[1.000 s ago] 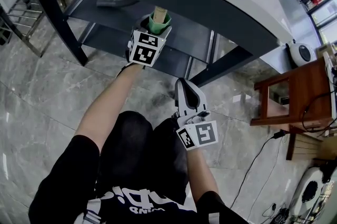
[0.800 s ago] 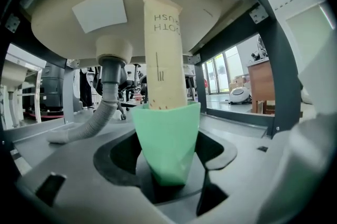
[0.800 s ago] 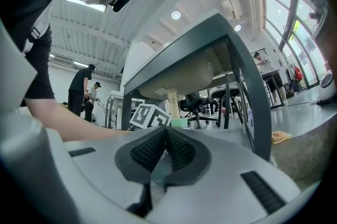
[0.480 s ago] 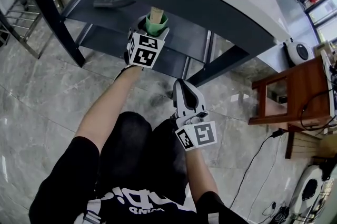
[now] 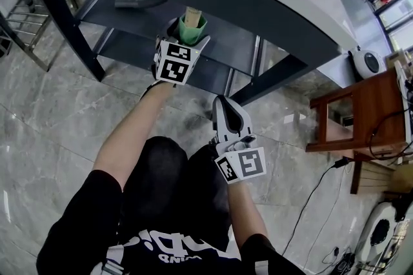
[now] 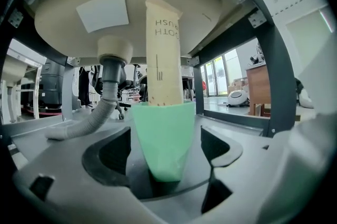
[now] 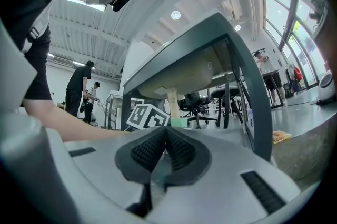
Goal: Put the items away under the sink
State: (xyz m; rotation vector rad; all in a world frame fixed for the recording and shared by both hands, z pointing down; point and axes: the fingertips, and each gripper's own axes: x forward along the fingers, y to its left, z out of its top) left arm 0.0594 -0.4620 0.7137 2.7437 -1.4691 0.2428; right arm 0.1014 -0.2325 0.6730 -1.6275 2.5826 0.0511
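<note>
- Left claw (image 5: 183, 36): clamped on the green cup (image 5: 193, 28), upper centre of the head view. In the left gripper view the jaws pinch the cup's tapered lower part from either side.
- Cup sits upright. A tall cardboard box (image 6: 164, 49) stands in it, long axis vertical, poking well above the rim.
- Cup hangs over the dark shelf (image 5: 110, 19) under the sink basin (image 6: 68, 44). You can't tell from these views whether its base touches the surface.
- Drain hose (image 6: 97, 112): centre-left of the left gripper view, beside the cup and apart from it.
- Right claw (image 5: 227, 113): centre of the head view, jaws pressed together on nothing, over the floor (image 5: 51, 112), well apart from the shelf.
- Key relation: the cup lies straight ahead of your left claw, and the shelf lies below it. Likely the set-down goes straight down along the box's axis.
- Watch the box top. It reads against the basin's underside, but the gap in depth can't be judged.
- A tilt on release could topple the box, being top-heavy.
</note>
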